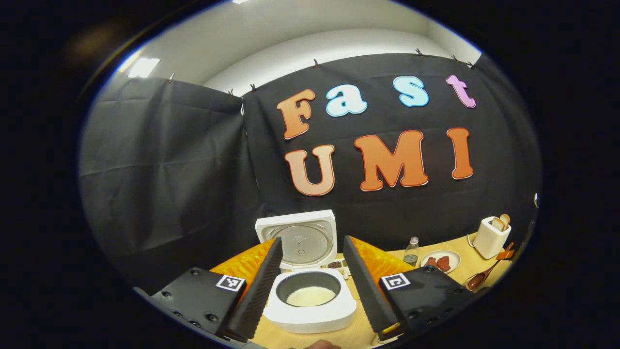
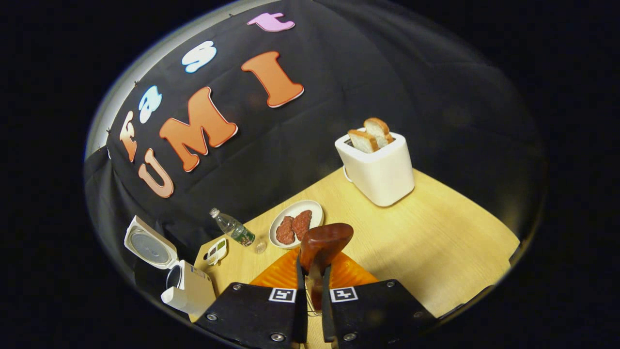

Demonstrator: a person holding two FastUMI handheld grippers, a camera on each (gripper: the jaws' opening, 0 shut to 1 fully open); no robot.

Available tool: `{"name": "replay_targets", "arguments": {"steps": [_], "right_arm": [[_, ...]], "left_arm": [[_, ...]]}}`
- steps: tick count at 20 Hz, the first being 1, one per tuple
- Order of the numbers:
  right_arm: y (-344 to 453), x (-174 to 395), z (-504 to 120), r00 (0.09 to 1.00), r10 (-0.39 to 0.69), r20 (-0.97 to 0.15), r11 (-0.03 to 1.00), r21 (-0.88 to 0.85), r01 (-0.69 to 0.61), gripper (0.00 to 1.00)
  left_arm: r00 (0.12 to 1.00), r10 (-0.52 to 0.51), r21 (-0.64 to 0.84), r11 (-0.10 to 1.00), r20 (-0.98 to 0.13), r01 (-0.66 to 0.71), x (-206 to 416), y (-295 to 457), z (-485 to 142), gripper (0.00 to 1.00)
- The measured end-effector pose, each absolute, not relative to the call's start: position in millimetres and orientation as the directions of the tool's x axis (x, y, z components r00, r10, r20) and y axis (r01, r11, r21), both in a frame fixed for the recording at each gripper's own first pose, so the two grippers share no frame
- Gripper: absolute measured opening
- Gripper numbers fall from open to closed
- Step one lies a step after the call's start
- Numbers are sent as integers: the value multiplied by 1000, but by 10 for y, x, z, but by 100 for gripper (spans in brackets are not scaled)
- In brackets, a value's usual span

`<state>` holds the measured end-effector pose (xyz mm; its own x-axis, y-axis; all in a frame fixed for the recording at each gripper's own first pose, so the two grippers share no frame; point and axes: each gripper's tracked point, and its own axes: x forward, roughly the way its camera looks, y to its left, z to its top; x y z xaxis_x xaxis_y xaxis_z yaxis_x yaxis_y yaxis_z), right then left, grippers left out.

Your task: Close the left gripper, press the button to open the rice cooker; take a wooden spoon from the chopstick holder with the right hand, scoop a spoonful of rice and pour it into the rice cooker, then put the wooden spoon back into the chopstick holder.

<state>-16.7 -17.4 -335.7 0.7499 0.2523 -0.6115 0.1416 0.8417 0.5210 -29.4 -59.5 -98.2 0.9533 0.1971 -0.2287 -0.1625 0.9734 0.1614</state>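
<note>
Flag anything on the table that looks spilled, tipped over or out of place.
Nothing looks spilled or damaged. The plastic bottle appears tilted in the right gripper view but stands upright in the left gripper view, so that is lens distortion. The rice cooker sits lid-up with rice inside, and the wooden spoon is clamped in the right gripper.
</note>
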Motion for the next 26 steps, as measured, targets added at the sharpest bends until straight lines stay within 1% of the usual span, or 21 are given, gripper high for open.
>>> {"name": "replay_targets", "arguments": {"steps": [2, 3, 4, 5, 6, 8, 9, 11, 12, 13, 16, 21, 26], "right_arm": [[-239, -183, -3081, 781, 229, -580, 847, 514, 133, 11], [-255, -201, -2946, 794, 220, -566, 850, 511, 128, 11], [-257, -226, -2839, 804, 212, -555, 852, 507, 126, 11], [-240, -255, -2736, 813, 207, -544, 853, 508, 122, 11], [-200, -281, -2652, 820, 205, -534, 851, 511, 120, 11], [-94, -395, -2509, 824, 215, -523, 846, 521, 110, 11], [-5, -457, -2458, 825, 223, -519, 847, 523, 100, 11], [217, -569, -2360, 825, 252, -506, 849, 525, 63, 11], [345, -607, -2315, 824, 265, -501, 851, 523, 44, 11], [467, -666, -2286, 820, 282, -498, 857, 516, 19, 11], [799, -836, -2276, 798, 309, -518, 877, 479, -28, 11], [1235, -1051, -2284, 773, 356, -525, 894, 431, -120, 11], [1533, -1298, -2603, 758, 324, -567, 942, 271, -200, 11]], "left_arm": [[955, 171, 135, 981, -240, -142, -196, -574, -1047, 92], [957, 153, 123, 984, -245, -126, -142, -574, -1081, 92], [958, 140, 112, 987, -249, -115, -86, -571, -1121, 87], [959, 124, 101, 990, -256, -101, -29, -556, -1160, 92], [958, 110, 93, 992, -264, -88, 0, -549, -1204, 88], [959, 93, 81, 994, -269, -74, 77, -480, -1250, 87], [958, 92, 78, 994, -272, -73, 109, -429, -1276, 87], [954, 102, 76, 994, -283, -84, 160, -284, -1336, 93], [954, 106, 61, 994, -280, -93, 198, -210, -1362, 94], [953, 93, 43, 995, -288, -84, 223, -181, -1385, 97], [945, 80, 17, 997, -316, -79, 248, -14, -1535, 96], [944, 57, 2, 998, -325, -59, 316, 160, -1631, 96], [939, 17, 5, 1000, -344, -16, 362, 171, -1753, 97]]}}
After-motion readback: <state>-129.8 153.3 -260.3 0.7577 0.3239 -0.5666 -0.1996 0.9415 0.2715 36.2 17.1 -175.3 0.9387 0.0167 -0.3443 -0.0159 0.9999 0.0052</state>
